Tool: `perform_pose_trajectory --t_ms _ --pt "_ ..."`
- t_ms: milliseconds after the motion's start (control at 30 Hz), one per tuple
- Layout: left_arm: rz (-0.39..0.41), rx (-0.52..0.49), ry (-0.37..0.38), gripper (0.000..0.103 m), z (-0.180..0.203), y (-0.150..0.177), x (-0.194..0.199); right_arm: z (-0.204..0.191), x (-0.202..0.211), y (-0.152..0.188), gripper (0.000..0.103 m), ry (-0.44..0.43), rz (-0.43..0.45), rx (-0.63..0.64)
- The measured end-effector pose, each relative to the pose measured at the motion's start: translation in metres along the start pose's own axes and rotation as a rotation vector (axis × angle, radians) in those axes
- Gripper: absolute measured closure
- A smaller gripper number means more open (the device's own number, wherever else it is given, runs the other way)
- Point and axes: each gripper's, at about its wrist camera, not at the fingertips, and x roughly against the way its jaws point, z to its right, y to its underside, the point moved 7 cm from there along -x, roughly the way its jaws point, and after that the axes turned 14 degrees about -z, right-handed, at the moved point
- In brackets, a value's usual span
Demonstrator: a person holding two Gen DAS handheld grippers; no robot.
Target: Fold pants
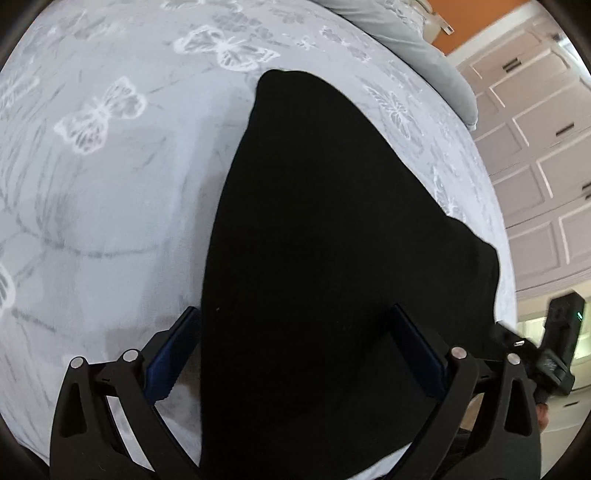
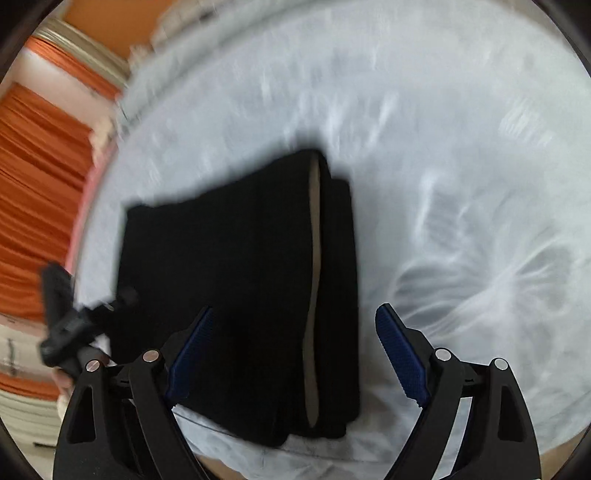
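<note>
The setting is a bedroom in a home. The work surface is a bed covered by a pale grey sheet [image 1: 122,206] printed with white butterflies. A grey pillow [image 1: 417,48] lies near the far edge of the bed. Beside the bed stands a white panelled wardrobe [image 1: 535,147] with recessed handles. Orange pleated curtains [image 2: 40,155] hang on the other side, and the wall [image 1: 465,33] behind is painted orange.

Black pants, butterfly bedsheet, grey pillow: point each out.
black pants [image 1: 332,240], left wrist view, middle of the cloth.
butterfly bedsheet [image 1: 110,203], left wrist view, bare patch.
grey pillow [image 1: 417,48], left wrist view, its side.
</note>
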Motion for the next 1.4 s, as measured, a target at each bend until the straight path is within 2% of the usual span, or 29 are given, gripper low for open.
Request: perform_pose_trajectory --t_ms 33,67,100,167,200,233,300,333,367,400,433,467,500,533,567,600,633,667,733,800,933,1133,1300,1400 --pt "0.004 -0.024 0.001 0.040 0.002 0.000 0.001 -0.006 -0.012 0.000 0.036 -0.013 -0.013 0.026" --pt "0.005 -0.044 -0.002 0.053 0.006 0.001 0.005 -0.013 -0.013 0.000 0.045 0.006 0.016 0.056" --pt "0.018 -0.039 0.002 0.061 0.006 0.002 0.011 -0.021 -0.008 0.001 0.066 0.012 0.033 0.091" --pt "0.025 -0.049 0.032 0.071 0.006 0.008 0.028 -0.035 0.017 0.007 0.070 -0.025 0.091 0.130" --pt "0.025 -0.052 0.053 0.071 0.006 0.013 0.037 -0.048 0.034 0.012 0.071 -0.074 0.126 0.171" --pt "0.028 -0.054 0.059 0.071 0.007 0.019 0.046 -0.055 0.043 0.016 0.070 -0.089 0.143 0.197" --pt "0.057 -0.087 0.009 0.069 0.006 0.034 0.064 -0.065 0.044 0.026 0.066 -0.105 0.137 0.241" --pt "0.060 -0.090 -0.012 0.062 0.002 0.037 0.064 -0.060 0.030 0.029 0.059 -0.083 0.091 0.236" --pt "0.044 -0.083 -0.047 0.057 -0.010 0.041 0.054 -0.053 0.016 0.031 0.058 -0.054 0.045 0.222" --pt "0.020 -0.075 -0.082 0.054 -0.020 0.043 0.042 -0.036 -0.009 0.035 0.042 0.020 -0.027 0.168" --pt "-0.006 -0.049 -0.101 0.042 -0.029 0.045 0.031 -0.031 -0.014 0.035 0.042 0.027 -0.023 0.136" --pt "0.004 -0.001 -0.080 0.038 -0.035 0.045 0.029 -0.031 -0.010 0.036 0.042 0.002 -0.003 0.123" --pt "0.016 0.013 -0.071 0.038 -0.035 0.045 0.033 -0.035 0.000 0.035 0.039 0.018 0.019 0.136" --pt "0.028 -0.013 -0.077 0.039 -0.030 0.043 0.039 -0.036 0.009 0.034 0.026 0.045 0.059 0.150" --pt "0.066 -0.055 -0.116 0.035 -0.024 0.038 0.047 -0.036 0.019 0.029 0.019 0.067 0.119 0.156" --pt "0.091 -0.059 -0.143 0.030 -0.023 0.037 0.051 -0.035 0.024 0.023 0.016 0.081 0.155 0.148" --pt "0.110 -0.053 -0.156 0.021 -0.023 0.034 0.053 -0.034 0.022 0.016 0.016 0.076 0.138 0.141" --pt "0.117 -0.043 -0.155 0.019 -0.022 0.032 0.054 -0.033 0.016 0.011 0.016 0.051 0.107 0.133" --pt "0.100 -0.032 -0.135 0.019 -0.019 0.027 0.048 -0.032 -0.002 0.000 0.016 -0.012 0.039 0.093" --pt "0.096 -0.032 -0.161 0.018 -0.016 0.021 0.042 -0.035 -0.022 -0.005 0.016 -0.045 -0.027 0.068" --pt "0.093 -0.040 -0.200 0.017 -0.016 0.021 0.035 -0.053 -0.027 -0.002 0.015 0.020 -0.005 0.105" --pt "0.101 -0.071 -0.262 0.012 -0.014 0.028 0.026 -0.051 -0.034 0.006 0.015 0.010 0.000 0.108" --pt "0.084 -0.041 -0.233 0.008 -0.019 0.028 0.020 -0.046 -0.038 0.006 0.015 -0.034 0.006 0.103" --pt "0.069 -0.018 -0.203 0.006 -0.022 0.028 0.017 -0.049 -0.039 0.008 0.013 -0.021 0.017 0.122"
